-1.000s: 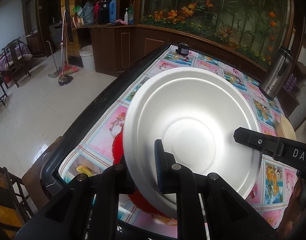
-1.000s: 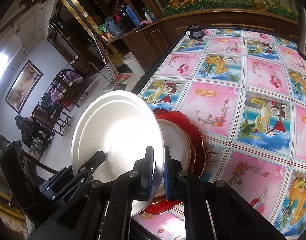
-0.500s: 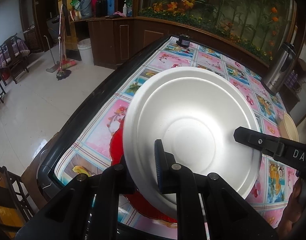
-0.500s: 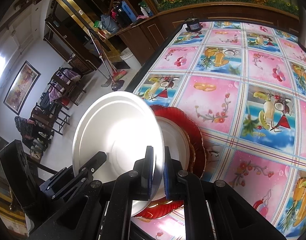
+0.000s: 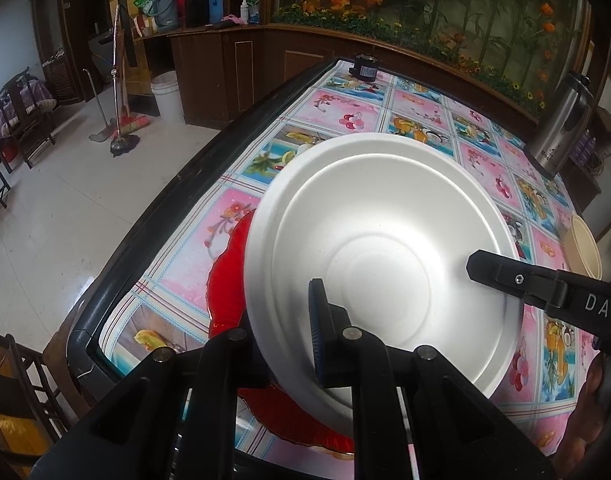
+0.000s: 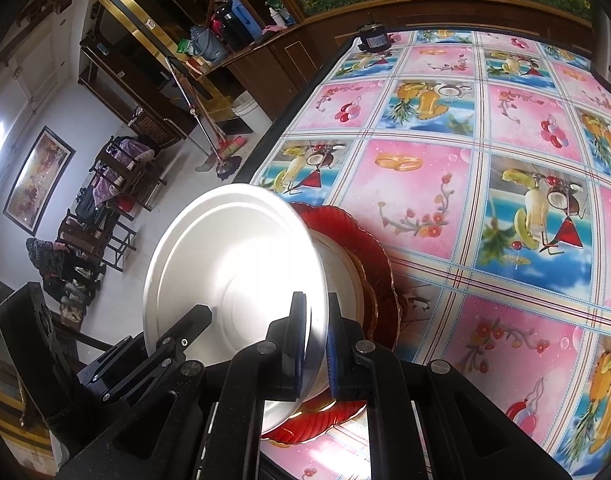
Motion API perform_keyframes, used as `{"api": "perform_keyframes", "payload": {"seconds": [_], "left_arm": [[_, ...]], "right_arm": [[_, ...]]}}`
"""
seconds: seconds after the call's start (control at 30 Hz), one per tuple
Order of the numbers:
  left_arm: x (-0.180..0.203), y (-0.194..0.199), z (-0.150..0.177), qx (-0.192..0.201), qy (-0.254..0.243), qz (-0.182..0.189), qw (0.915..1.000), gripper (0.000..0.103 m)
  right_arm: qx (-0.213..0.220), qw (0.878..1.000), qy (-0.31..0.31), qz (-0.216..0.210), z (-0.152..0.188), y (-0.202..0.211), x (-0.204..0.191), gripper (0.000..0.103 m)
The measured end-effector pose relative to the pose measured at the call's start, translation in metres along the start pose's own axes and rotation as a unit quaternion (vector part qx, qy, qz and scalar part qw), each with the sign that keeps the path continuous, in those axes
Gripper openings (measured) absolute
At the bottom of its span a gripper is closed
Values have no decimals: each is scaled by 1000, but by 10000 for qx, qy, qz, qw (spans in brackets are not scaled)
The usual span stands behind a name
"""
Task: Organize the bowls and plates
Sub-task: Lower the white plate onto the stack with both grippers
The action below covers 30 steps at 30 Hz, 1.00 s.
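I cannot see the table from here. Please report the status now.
Left gripper and right gripper both shut on white plate. Plate tilted over red plate stack. Nothing in the way.

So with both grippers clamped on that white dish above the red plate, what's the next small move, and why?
Probably lower it level onto the stack. The white dish is tilted, its rim pinched by the left gripper and the right gripper, directly over the red plate, which already holds a paler dish.

plain white plate (image 5: 385, 248), scalloped red plate (image 6: 361, 248), pink-and-blue fruit-and-flower checked tablecloth (image 6: 485, 184), black grippers lower frame
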<state>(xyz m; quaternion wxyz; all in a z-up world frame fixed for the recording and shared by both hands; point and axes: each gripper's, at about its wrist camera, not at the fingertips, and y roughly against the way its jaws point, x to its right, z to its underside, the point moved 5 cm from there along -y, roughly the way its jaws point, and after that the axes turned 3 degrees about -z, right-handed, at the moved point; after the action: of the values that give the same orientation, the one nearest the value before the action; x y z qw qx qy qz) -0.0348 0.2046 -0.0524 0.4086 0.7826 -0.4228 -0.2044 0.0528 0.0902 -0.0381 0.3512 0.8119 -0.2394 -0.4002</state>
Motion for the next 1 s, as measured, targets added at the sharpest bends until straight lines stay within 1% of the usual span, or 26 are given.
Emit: {"api": "perform_keyframes", "payload": {"seconds": [0.7, 1.0], "left_arm": [[3, -10, 1, -78, -79, -22, 9999, 12], [0, -11, 2, -143, -16, -11, 9999, 12]], "right_arm": [[-67, 9999, -75, 40, 2, -7, 8, 8], [-88, 9999, -72, 48, 3, -10, 9, 9]]}}
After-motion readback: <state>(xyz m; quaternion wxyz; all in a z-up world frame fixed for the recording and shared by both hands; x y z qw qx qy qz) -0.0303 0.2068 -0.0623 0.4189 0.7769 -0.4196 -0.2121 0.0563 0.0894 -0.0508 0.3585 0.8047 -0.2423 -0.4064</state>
